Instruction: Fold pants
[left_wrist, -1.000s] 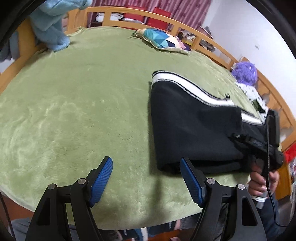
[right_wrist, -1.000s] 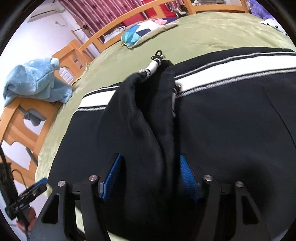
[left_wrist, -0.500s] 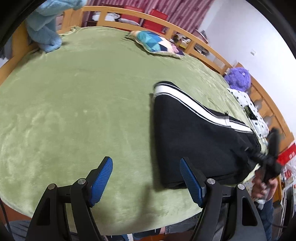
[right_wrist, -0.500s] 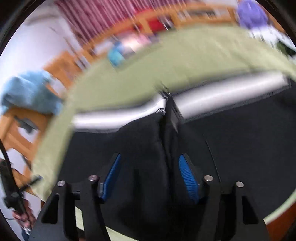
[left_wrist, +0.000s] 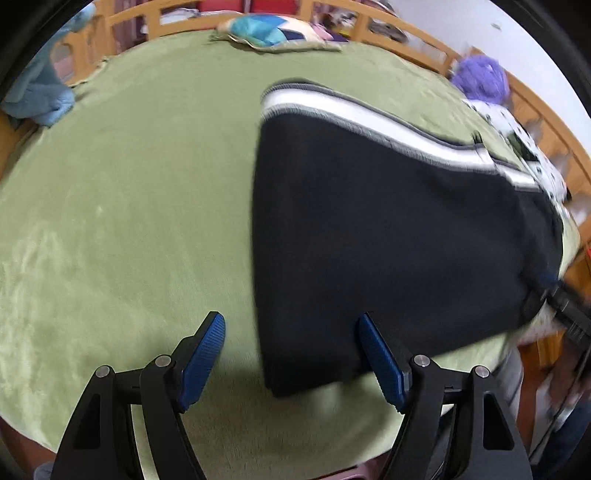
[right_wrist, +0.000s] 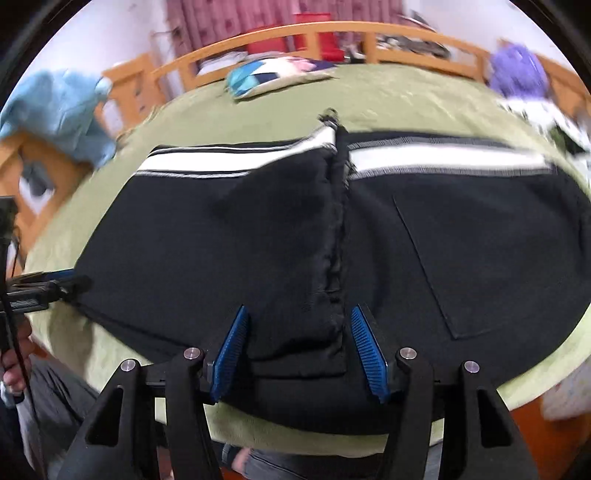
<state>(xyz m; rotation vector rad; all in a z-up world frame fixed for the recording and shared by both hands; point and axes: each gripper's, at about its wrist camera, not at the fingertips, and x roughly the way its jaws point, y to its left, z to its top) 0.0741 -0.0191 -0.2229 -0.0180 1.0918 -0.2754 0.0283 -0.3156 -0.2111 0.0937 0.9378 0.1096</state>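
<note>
Left tongs (left_wrist: 291, 363) gape at pants (left_wrist: 388, 236) corner — green blanket (left_wrist: 129, 203) leftward.

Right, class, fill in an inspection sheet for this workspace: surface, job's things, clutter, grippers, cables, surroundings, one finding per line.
Surface: green blanket spread over a bed.
Job's things: black pants with a white stripe, lying folded on the blanket near its front edge; one layer is bunched between the right gripper's fingers.
Clutter: pillow at the far edge; blue cloth on the frame; purple toy; spotted cloth.
Grippers: left gripper open, straddling the pants' corner edge; right gripper open, fabric between its fingers.
Cables: black cable by the left hand.
Surroundings: wooden bed rail, red curtain.
</note>
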